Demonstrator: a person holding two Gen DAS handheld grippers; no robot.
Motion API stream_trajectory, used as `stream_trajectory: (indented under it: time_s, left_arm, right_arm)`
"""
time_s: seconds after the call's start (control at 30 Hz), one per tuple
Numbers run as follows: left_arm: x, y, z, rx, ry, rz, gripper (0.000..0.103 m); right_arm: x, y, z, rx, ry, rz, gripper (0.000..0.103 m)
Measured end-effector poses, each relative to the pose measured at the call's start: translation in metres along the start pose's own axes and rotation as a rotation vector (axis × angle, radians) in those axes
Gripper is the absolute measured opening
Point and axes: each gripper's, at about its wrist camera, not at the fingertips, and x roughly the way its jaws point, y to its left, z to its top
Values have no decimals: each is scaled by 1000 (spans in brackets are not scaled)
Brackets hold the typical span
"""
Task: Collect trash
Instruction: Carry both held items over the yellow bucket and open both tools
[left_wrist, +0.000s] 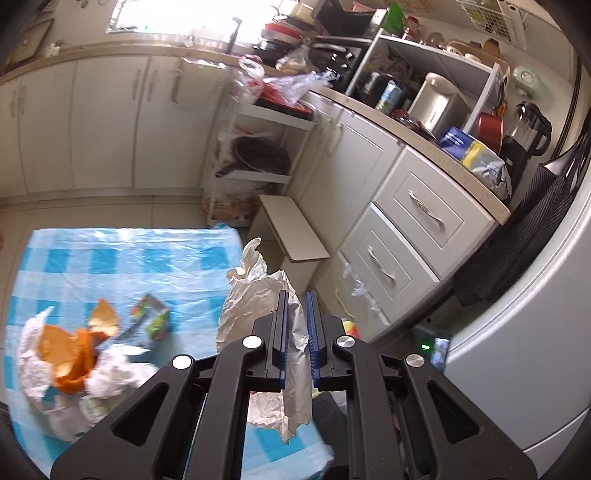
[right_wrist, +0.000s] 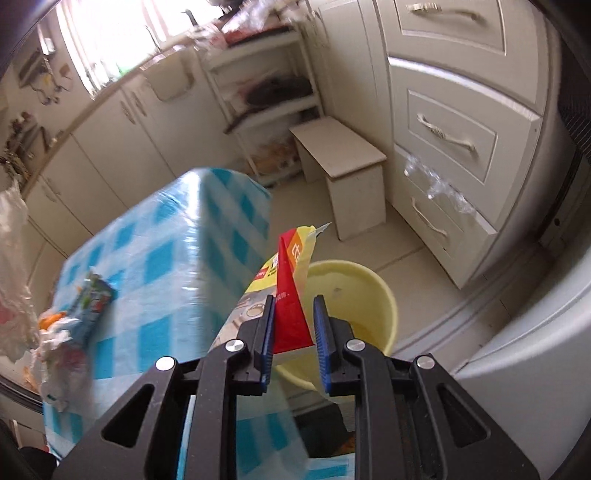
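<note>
My left gripper is shut on a crumpled white paper and holds it over the right edge of the table with the blue checked cloth. Orange peel, white tissues and a small green carton lie on the cloth at the left. My right gripper is shut on a red and yellow wrapper and holds it above a pale yellow bucket on the floor beside the table. The carton and tissues show at the left.
White drawers and a cluttered counter stand at the right. A small white stool stands on the floor beyond the bucket. An open shelf rack holds pans. A grey fridge is at the far right.
</note>
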Motion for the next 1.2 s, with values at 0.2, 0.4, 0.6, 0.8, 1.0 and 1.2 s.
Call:
stream_trajectory:
  time_s: [0.2, 0.4, 0.6, 0.8, 1.0, 1.2]
  left_arm:
    - [80, -34, -8, -4, 89, -33, 9]
    - [156, -50, -36, 4, 200, -25, 9]
    - [227, -65, -60, -1, 285, -10, 9]
    - [296, -73, -87, 19, 383, 77, 13]
    - [305, -69, -91, 46, 397, 133, 52]
    - [258, -58, -75, 78, 331, 156, 59]
  right_arm:
    - [59, -28, 16, 77, 184, 18, 49]
    - [37, -61, 35, 291, 80, 98, 62]
    - [-3, -78, 51, 367, -95, 151, 73]
    - [1, -83, 63, 404, -96, 190, 73]
    - [5, -76, 72, 400, -102, 210, 73]
    - [3, -58, 81, 383, -114, 239, 73]
